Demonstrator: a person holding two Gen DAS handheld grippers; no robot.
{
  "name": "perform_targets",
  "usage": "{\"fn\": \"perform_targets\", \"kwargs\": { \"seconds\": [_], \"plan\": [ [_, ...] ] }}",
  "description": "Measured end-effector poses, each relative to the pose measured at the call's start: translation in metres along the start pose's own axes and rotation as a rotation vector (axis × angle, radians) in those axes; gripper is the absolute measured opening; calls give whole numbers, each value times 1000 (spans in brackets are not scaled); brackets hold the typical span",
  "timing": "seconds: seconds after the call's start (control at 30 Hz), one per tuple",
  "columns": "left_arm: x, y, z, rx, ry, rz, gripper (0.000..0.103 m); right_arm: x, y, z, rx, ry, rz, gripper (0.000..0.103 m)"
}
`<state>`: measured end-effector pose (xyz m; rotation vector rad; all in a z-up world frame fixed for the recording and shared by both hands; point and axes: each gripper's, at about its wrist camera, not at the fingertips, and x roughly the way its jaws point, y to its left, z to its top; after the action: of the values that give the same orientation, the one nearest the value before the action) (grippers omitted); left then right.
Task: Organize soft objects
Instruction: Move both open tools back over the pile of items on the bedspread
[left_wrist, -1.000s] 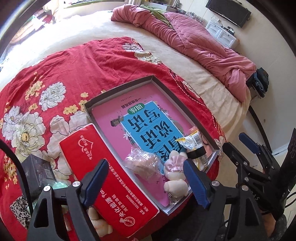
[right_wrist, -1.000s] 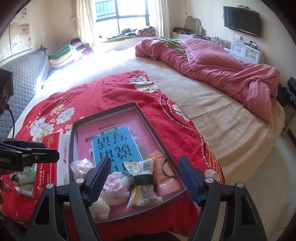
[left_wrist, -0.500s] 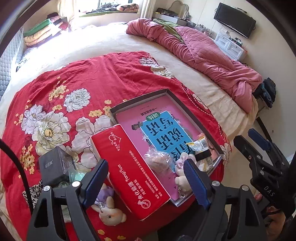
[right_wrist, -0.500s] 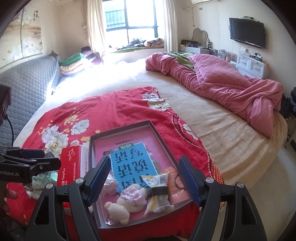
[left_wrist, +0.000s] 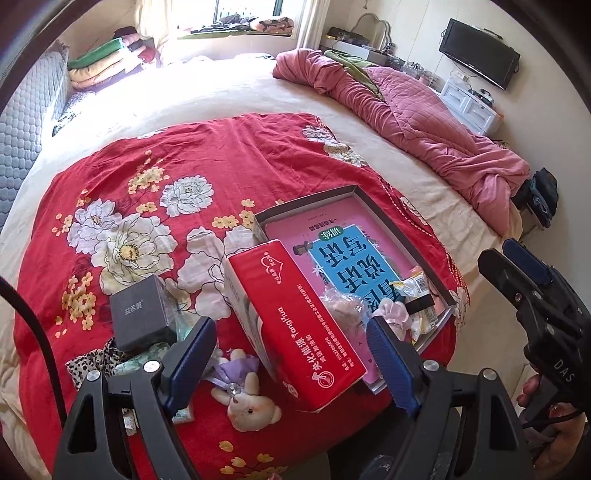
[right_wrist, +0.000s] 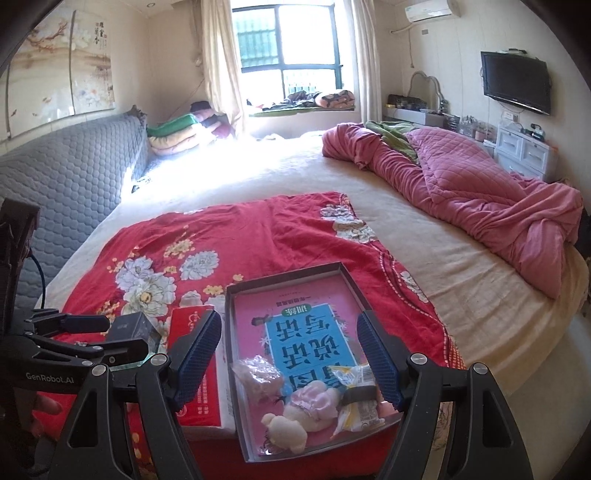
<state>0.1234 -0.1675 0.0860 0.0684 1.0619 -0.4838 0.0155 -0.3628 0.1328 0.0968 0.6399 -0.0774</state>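
Observation:
A grey shallow box (left_wrist: 306, 201) (right_wrist: 284, 278) lies on the red floral cloth with a pink and blue book inside. At its near end sit a pink plush (right_wrist: 314, 402) (left_wrist: 393, 312), a bagged plush (right_wrist: 258, 373) (left_wrist: 343, 306) and a snack packet (right_wrist: 356, 402). A small bunny in a purple dress (left_wrist: 247, 402) lies on the cloth beside a red tissue pack (left_wrist: 295, 325). My left gripper (left_wrist: 288, 328) hangs open above the pack and bunny, holding nothing. My right gripper (right_wrist: 288, 320) is open and empty above the box's near end.
A black box (left_wrist: 142, 314), a leopard-print cloth (left_wrist: 92, 360) and a green packet (left_wrist: 136, 363) lie left of the tissue pack. A rumpled pink quilt (left_wrist: 424, 122) covers the bed's far right. The bed's edge drops off just right of the grey box.
Both grippers have drawn back and upward from the box, so it looks smaller and lower. The bunny and black box have come fully into the left view. Jaws unchanged.

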Motion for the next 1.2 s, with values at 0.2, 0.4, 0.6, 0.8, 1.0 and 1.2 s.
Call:
{"fn": "perform_targets", "kwargs": {
  "seconds": [0.2,0.4,0.6,0.8,1.0,1.2],
  "plan": [
    [-13,18,-8,-27,-17,22,83,-2,24,2,-40,1,38,77],
    [-28,44,-14,-63,-34,50,83,-2,47,4,-81,3,72,77],
    [-43,72,-19,-108,-52,76,83,-1,71,3,-129,9,112,77],
    [-57,104,-27,-167,-65,100,83,2,97,-2,-184,24,155,77],
    [-70,133,-37,-215,-80,129,83,7,123,-7,-229,41,197,77],
    [-77,159,-47,-267,-85,144,83,11,140,-13,-269,60,224,77]
  ]
}}
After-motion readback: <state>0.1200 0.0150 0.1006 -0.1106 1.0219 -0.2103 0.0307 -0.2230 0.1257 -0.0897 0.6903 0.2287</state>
